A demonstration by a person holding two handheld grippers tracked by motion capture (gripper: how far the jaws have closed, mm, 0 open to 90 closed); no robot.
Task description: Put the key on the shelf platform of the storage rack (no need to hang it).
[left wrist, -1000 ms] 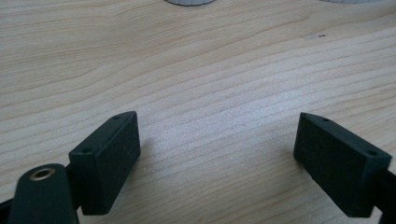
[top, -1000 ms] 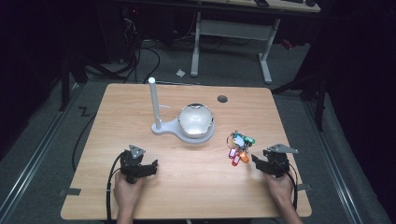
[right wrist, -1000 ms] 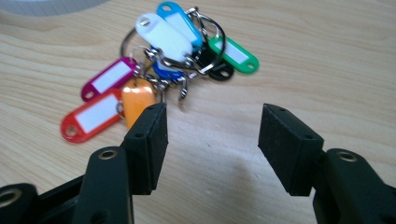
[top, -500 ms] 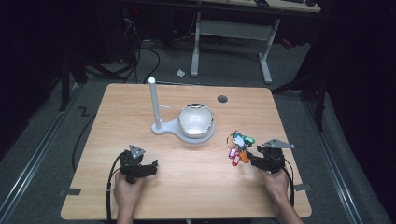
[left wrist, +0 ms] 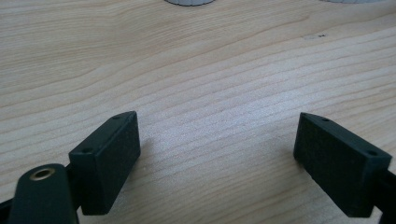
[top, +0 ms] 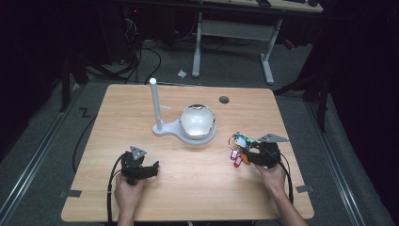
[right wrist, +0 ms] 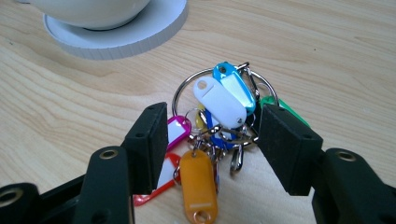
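right gripper view has the right gripper (right wrist: 212, 135) standing wide open over a bunch of coloured plastic key tags on a metal ring (right wrist: 219, 116), its black jaws on either side of the tags and not pressing on them. nothing is grasped yet. high view puts the bunch (top: 238, 147) flat on the light wooden table (top: 188, 197), on the right side, near the white round lamp head on its flat white base with an upright white post (top: 196, 123) but apart from it. left gripper (top: 149, 170) rests low at the table's left, also spread wide and holding nothing, with bare wood between its jaws. by my reading the work is at its start: the reach is about made, while closing on the ring, lifting, and placing it all remain.
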